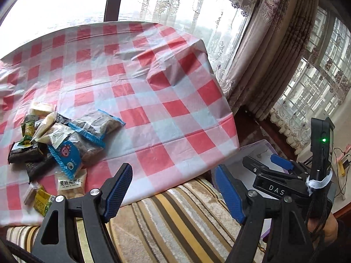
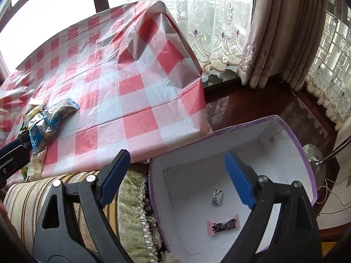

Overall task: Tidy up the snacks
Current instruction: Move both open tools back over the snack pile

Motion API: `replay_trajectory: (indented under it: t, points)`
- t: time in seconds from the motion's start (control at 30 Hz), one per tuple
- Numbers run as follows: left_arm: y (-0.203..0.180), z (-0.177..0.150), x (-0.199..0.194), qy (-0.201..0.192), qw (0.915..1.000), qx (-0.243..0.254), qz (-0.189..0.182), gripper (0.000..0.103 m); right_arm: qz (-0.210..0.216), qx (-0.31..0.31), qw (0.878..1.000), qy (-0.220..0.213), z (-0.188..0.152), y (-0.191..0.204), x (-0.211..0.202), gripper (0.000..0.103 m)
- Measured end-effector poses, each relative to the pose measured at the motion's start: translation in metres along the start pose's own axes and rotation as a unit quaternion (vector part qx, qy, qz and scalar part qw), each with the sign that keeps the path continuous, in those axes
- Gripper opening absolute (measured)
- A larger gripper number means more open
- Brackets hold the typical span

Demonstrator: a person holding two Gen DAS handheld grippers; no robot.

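On the checked tablecloth (image 1: 153,87) at your left lies the snack pile (image 1: 54,142), wrappers overlapping, the long blue-edged packet (image 1: 98,125) pointing toward the far right corner. Your left gripper (image 1: 173,192) hangs with jaws apart and empty over the striped cushion (image 1: 175,223); your right gripper (image 2: 175,179) is likewise spread and empty above the white box (image 2: 291,144), where a pink sweet (image 2: 221,226) and a small blue-and-white one (image 2: 217,197) lie apart. Lace curtains (image 2: 215,39) cover the window behind.

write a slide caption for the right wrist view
Open right gripper above a white box holding two small wrapped snacks, beside the checkered table.
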State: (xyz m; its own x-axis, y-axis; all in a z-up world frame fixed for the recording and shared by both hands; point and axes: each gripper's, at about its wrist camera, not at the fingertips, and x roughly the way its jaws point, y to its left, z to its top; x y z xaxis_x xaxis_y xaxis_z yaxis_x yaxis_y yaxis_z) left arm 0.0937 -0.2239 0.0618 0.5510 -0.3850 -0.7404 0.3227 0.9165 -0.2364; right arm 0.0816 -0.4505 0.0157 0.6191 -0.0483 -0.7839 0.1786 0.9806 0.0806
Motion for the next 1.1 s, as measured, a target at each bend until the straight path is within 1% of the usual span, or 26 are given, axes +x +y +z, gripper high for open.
replay_trajectory:
  t: [0.07, 0.17, 0.2, 0.27, 0.33, 0.43, 0.53, 0.63, 0.73, 0.8, 0.87, 0.97, 1.1]
  points:
    - [0.016, -0.002, -0.005, 0.007, 0.9999, -0.012, 0.002, 0.078, 0.037, 0.002, 0.999, 0.007, 0.003, 0.010, -0.001, 0.089]
    - [0.045, -0.009, -0.015, 0.002, 0.9992, -0.041, 0.002, 0.078, 0.068, -0.003, 0.998, 0.005, 0.003, 0.026, -0.004, 0.089]
    - [0.054, -0.011, -0.017, 0.005, 0.9987, -0.050, 0.006, 0.078, 0.073, -0.010, 0.997, 0.007, 0.003, 0.035, -0.004, 0.089]
    - [0.071, -0.017, -0.022, 0.011, 0.9979, -0.058, 0.026, 0.078, 0.083, -0.022, 0.996, 0.014, 0.002, 0.050, -0.003, 0.089]
    - [0.088, -0.023, -0.026, 0.014, 0.9966, -0.069, 0.042, 0.078, 0.107, -0.027, 0.994, 0.024, 0.000, 0.063, -0.001, 0.089]
    - [0.119, -0.033, -0.033, 0.020, 0.9933, -0.102, 0.051, 0.078, 0.124, -0.046, 0.990, 0.037, -0.001, 0.088, 0.002, 0.089]
    - [0.151, -0.045, -0.034, 0.038, 0.9867, -0.148, 0.056, 0.078, 0.151, -0.063, 0.985, 0.058, -0.004, 0.114, 0.007, 0.089]
    - [0.179, -0.058, -0.031, 0.060, 0.9765, -0.200, 0.052, 0.077, 0.167, -0.083, 0.979, 0.076, -0.008, 0.138, 0.013, 0.089]
    - [0.197, -0.068, -0.026, 0.078, 0.9664, -0.243, 0.035, 0.068, 0.180, -0.101, 0.974, 0.090, -0.011, 0.161, 0.018, 0.089]
    - [0.204, -0.072, -0.019, 0.090, 0.9605, -0.263, 0.014, 0.059, 0.184, -0.116, 0.971, 0.100, -0.014, 0.176, 0.023, 0.089]
    - [0.209, -0.074, -0.013, 0.098, 0.9555, -0.278, 0.007, 0.058, 0.190, -0.128, 0.968, 0.105, -0.017, 0.189, 0.025, 0.089]
    - [0.214, -0.070, -0.008, 0.098, 0.9533, -0.286, 0.004, 0.058, 0.191, -0.135, 0.966, 0.112, -0.018, 0.202, 0.029, 0.089]
    - [0.219, -0.061, 0.003, 0.106, 0.9537, -0.281, 0.008, 0.058, 0.187, -0.130, 0.965, 0.128, -0.016, 0.208, 0.039, 0.089]
